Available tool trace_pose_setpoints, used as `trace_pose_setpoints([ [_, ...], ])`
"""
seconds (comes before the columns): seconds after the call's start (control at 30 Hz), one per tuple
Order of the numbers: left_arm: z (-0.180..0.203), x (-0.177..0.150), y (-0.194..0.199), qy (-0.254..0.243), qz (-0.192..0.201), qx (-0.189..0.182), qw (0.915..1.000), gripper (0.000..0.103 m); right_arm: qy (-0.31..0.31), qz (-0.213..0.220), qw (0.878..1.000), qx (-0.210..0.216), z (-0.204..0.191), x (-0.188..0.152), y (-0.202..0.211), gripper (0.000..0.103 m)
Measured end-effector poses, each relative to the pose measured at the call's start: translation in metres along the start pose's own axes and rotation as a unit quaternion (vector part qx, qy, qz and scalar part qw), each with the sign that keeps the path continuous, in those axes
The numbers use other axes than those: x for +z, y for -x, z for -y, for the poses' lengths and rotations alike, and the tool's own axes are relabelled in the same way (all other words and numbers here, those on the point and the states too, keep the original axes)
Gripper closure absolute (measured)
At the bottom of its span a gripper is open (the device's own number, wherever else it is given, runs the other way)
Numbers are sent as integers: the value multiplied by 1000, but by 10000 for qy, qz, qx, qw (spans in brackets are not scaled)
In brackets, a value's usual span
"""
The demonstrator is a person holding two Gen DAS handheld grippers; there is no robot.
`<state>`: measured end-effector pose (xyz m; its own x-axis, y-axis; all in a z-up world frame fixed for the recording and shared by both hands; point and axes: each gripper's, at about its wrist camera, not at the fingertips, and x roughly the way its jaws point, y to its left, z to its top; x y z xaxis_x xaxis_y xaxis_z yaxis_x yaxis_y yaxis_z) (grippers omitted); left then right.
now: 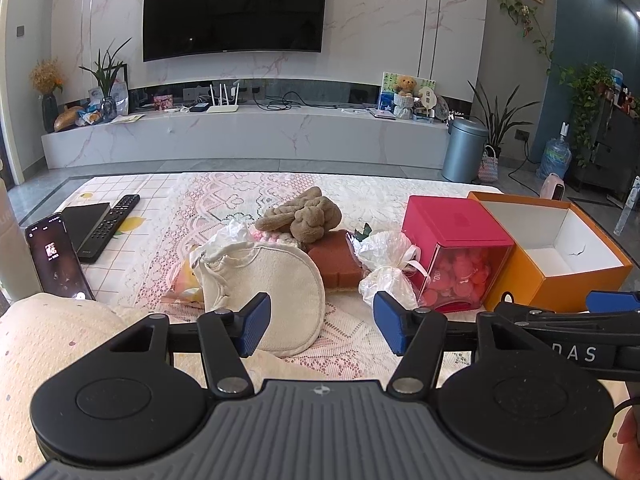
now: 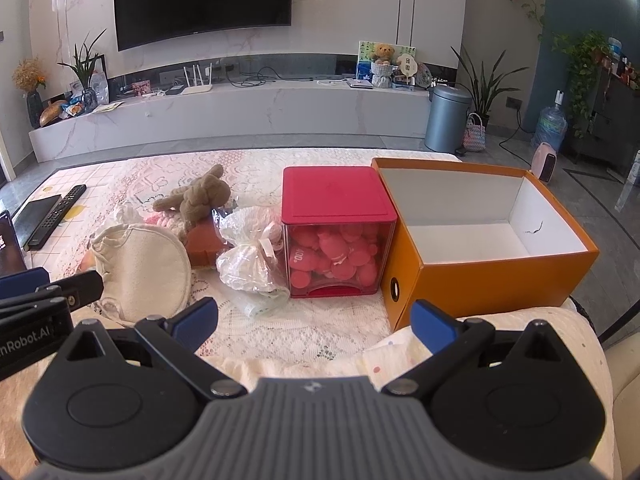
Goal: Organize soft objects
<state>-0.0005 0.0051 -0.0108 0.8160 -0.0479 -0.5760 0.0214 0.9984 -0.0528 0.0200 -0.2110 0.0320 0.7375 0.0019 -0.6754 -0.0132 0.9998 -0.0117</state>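
Cream round pouch (image 1: 276, 292), drawstring-gathered, slumped

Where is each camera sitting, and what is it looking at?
Left wrist view: sits on the left gripper, facing the cream pouch and brown plush toy; its open blue fingers show, with the right gripper at the right edge.
Right wrist view: sits on the right gripper, facing the red-lidded box and orange box; its open fingers show, with the left gripper at the left edge.
Shared: both face the TV wall over the same table things.
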Motion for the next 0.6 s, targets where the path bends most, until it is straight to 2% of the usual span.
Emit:
trace_pose_setpoints([
  [0.6, -1, 0, 0, 9, -15, 0, 10000, 33, -33, -26, 10000, -39, 2, 0, -1, 3],
])
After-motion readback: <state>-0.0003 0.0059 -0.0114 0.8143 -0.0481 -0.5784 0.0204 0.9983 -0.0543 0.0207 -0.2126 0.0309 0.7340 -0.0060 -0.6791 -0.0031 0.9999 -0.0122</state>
